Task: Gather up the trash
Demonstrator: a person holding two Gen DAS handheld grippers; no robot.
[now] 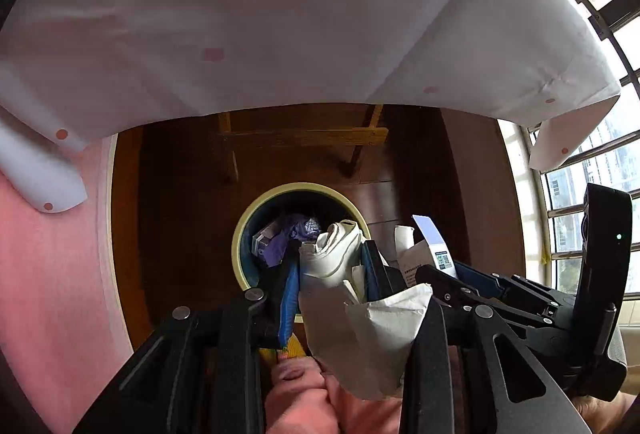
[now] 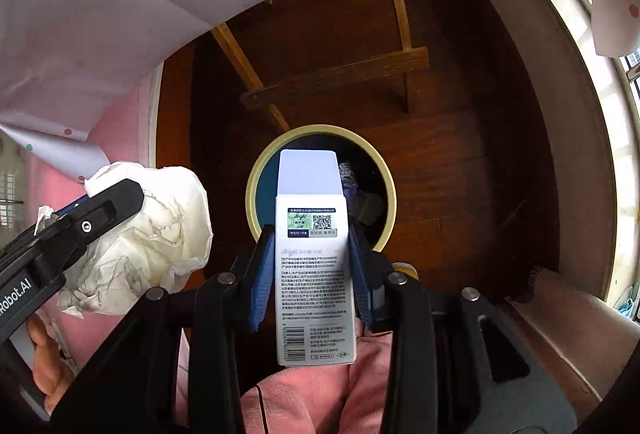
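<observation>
Above the round bin, the right tool clamps a white toothpaste box; the left tool clamps crumpled tissue. Drop-off step: next, release both over the opening.

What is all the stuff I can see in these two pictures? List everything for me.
Crumpled paper: one wad, white, clamped in the left gripper, above the floor beside the bin.
Box: one, white with a pale lilac end, printed with a QR code and barcode, clamped in the right gripper over the bin.
Bin: one, round, cream rim, dark inside, on the floor, already holding purple and dark scraps.
Tablecloth: one, white with pink dots, hanging over the table edge above.
Wooden frame: one, light brown, under the table.
Floor: dark brown wood.
Window: barred, on the right.
Left gripper: black, blue pads.
Right gripper: black, blue pads.
</observation>
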